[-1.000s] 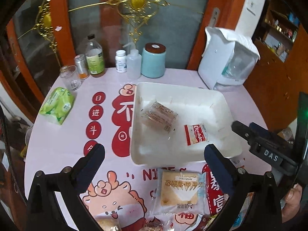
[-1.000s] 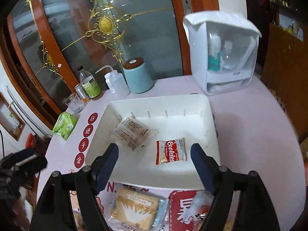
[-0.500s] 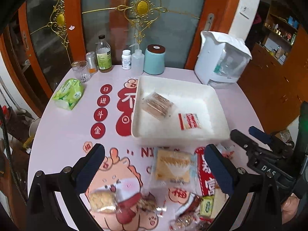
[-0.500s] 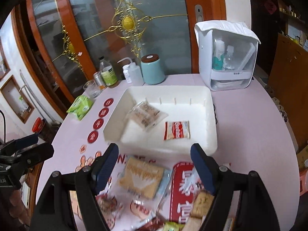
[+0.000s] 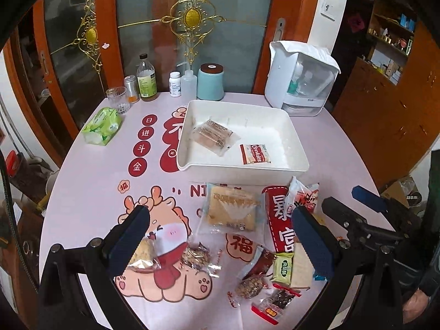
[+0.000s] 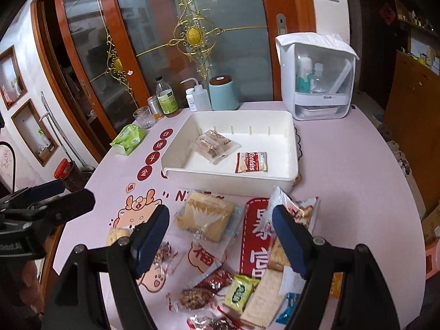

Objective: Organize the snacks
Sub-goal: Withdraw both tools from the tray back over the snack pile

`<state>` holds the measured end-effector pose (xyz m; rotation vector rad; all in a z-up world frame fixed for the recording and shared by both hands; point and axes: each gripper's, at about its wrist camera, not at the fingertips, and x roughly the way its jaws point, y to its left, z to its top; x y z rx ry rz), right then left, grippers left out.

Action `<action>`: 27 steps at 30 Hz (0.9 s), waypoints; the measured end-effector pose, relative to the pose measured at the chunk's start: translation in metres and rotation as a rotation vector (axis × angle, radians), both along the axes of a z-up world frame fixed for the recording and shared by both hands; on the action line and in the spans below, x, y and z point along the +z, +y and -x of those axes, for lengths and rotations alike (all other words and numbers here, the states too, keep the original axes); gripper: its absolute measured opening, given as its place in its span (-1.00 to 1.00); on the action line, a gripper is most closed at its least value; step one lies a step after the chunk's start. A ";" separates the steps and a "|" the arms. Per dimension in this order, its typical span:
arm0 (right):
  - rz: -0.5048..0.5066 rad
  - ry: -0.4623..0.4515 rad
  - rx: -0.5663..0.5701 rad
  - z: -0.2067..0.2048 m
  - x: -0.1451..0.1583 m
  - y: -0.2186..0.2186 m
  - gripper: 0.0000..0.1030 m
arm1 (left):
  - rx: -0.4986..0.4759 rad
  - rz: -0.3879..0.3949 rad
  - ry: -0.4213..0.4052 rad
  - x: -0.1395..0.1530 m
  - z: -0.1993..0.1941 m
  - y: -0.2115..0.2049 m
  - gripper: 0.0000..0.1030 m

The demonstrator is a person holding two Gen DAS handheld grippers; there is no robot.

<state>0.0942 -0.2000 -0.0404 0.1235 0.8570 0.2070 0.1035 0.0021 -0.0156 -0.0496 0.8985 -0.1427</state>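
Pink round table (image 5: 82, 198) holds loose shiny snack packs (image 5: 232, 211) just before the white plastic tray (image 5: 242, 169) — both open, empty grippers, left (image 5: 220, 236) and right (image 6: 221, 228), could crush or push one off.

A home dining room: ornate glass doors (image 5: 189, 27), cartoon-print table (image 5: 90, 192), wooden cabinets (image 5: 385, 104).

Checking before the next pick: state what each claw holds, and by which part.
Nothing is held. The left claw and right claw both stand open above the loose snacks.
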 end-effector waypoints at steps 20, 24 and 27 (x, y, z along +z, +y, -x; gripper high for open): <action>0.090 0.091 0.174 0.067 -0.053 0.008 0.51 | 0.032 -0.071 0.056 -0.064 0.043 -0.018 0.99; 0.129 0.134 0.232 0.077 -0.077 0.013 0.51 | 0.040 -0.075 0.128 -0.085 0.042 -0.019 0.99; 0.129 0.191 0.275 0.083 -0.098 0.014 0.51 | 0.042 -0.057 0.201 -0.104 0.041 -0.018 0.99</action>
